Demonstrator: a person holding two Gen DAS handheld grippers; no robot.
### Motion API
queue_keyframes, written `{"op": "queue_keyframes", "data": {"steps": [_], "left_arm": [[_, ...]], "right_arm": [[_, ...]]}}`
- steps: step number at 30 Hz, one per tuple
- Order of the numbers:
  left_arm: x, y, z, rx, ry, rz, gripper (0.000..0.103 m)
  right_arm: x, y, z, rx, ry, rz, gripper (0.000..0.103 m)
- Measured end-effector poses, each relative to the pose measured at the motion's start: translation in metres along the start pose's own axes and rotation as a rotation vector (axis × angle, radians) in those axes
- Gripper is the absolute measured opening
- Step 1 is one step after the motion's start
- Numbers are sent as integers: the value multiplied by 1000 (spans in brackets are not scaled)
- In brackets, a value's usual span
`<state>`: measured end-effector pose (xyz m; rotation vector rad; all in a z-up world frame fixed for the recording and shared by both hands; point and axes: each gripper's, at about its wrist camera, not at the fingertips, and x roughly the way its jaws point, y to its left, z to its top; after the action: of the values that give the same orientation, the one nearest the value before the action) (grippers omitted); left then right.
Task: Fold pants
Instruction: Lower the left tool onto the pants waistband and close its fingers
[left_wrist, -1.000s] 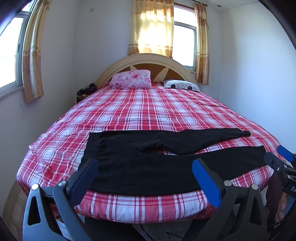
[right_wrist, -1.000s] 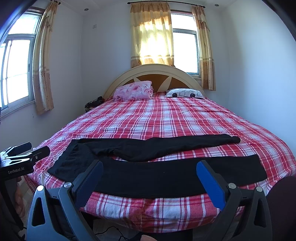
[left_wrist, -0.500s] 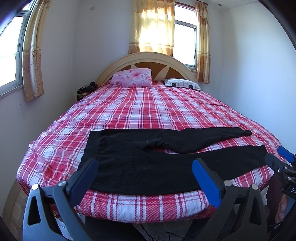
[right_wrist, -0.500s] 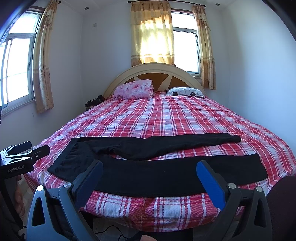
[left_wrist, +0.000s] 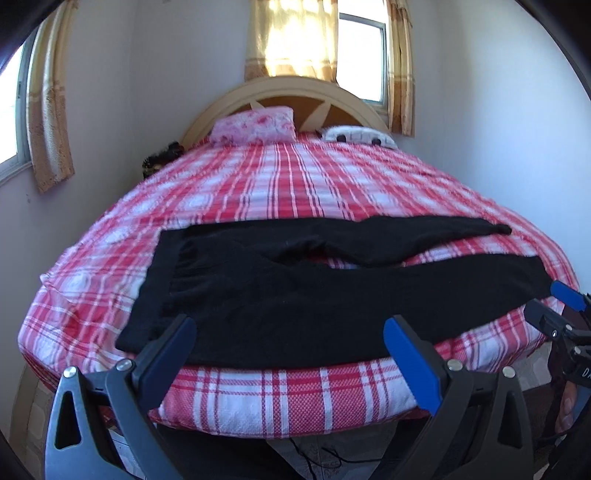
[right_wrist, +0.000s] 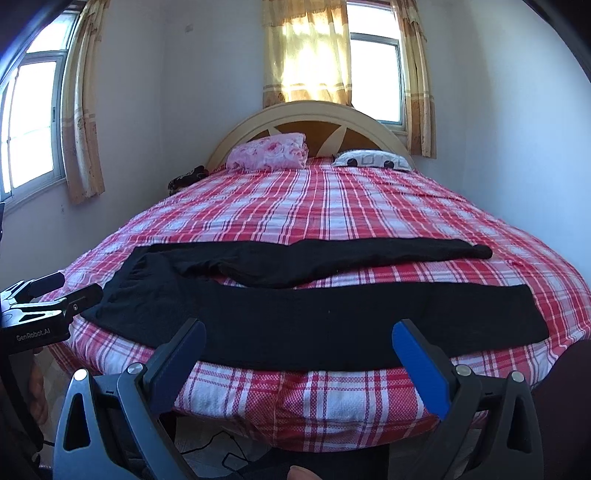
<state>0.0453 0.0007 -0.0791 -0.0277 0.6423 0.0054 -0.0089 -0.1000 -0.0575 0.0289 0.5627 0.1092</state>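
Note:
Black pants (left_wrist: 280, 295) lie flat across the foot of the bed, waistband at the left, both legs stretched to the right with a gap between them. They also show in the right wrist view (right_wrist: 295, 314). My left gripper (left_wrist: 288, 332) is open and empty, just short of the bed's near edge by the waist part. My right gripper (right_wrist: 299, 336) is open and empty, short of the near edge by the front leg. Each gripper shows at the edge of the other's view, the right one (left_wrist: 561, 314) and the left one (right_wrist: 55, 291).
The bed (right_wrist: 332, 206) has a red and white plaid cover. A pink pillow (right_wrist: 269, 151) and a white patterned pillow (right_wrist: 373, 160) lie at the headboard. A dark bundle (right_wrist: 186, 179) sits at the far left. Cables (right_wrist: 221, 454) lie on the floor below.
My left gripper has moved closer to the bed and tipped down, so the pants look larger in its view. My right gripper has barely moved.

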Motion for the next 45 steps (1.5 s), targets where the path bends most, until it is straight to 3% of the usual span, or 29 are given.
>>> {"op": "queue_keyframes", "data": {"steps": [5, 9, 13, 18, 20, 24, 29, 32, 35, 36, 41, 43, 45], "left_arm": [[39, 29, 1, -3, 80, 32, 103], [71, 81, 32, -53, 79, 117, 103], [123, 130, 77, -37, 116, 182, 103], [192, 175, 113, -50, 201, 211, 102], [217, 188, 120, -68, 244, 188, 100], [257, 210, 122, -145, 318, 140, 83], [277, 217, 114, -225, 355, 51, 81], [279, 215, 111, -193, 358, 53, 77], [279, 215, 113, -161, 362, 61, 65], [282, 216, 115, -158, 360, 47, 55], [286, 209, 120, -122, 371, 34, 40], [288, 207, 121, -121, 371, 28, 38], [288, 208, 120, -126, 356, 18, 38]], "right_arm": [[34, -19, -15, 5, 69, 51, 102], [55, -56, -4, 18, 71, -8, 102], [76, -108, 23, 76, 74, -90, 102], [99, -167, 56, 122, 71, -176, 102], [109, -185, 66, 139, 75, -199, 102], [127, -231, 90, 196, 83, -239, 102], [151, -278, 112, 236, 90, -296, 102], [170, -308, 121, 280, 124, -318, 99], [192, -336, 127, 309, 181, -329, 83], [198, -343, 129, 311, 195, -337, 82], [240, -372, 135, 299, 284, -340, 80], [264, -377, 138, 286, 335, -315, 72], [283, -381, 141, 292, 371, -269, 72]]}}
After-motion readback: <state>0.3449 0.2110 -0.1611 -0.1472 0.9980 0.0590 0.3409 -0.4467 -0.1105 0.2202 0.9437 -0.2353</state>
